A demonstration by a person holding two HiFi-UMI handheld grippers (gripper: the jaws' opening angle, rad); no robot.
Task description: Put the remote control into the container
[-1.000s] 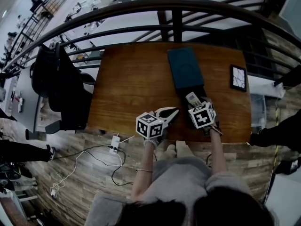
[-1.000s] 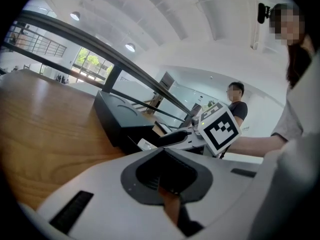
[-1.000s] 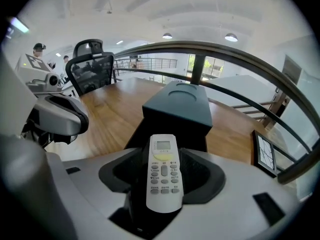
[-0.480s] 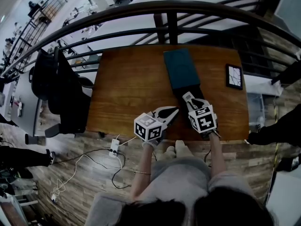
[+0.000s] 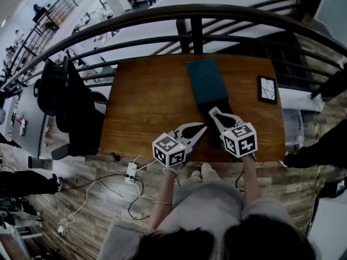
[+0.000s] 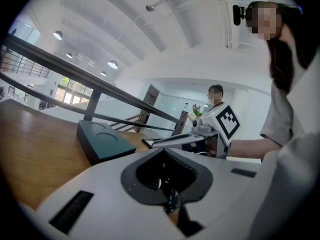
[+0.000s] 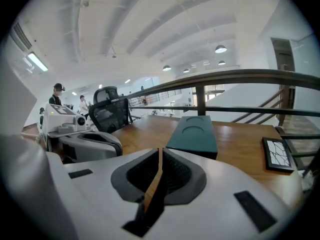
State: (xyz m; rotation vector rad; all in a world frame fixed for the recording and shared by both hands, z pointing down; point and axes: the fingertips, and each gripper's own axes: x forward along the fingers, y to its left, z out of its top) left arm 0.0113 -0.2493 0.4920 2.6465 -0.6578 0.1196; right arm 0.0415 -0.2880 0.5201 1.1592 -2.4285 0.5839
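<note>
Hovering by teal container (image 5: 206, 80), left hand-held gripper (image 5: 204, 126) clenched, right hand-held gripper (image 5: 212, 111) just closed, empty.

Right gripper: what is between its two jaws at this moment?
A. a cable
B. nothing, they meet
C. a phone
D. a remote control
B: the right gripper shows, in its own view, jaws that have just been closing and meet with nothing between them; the teal container sits apart on the table.
</note>
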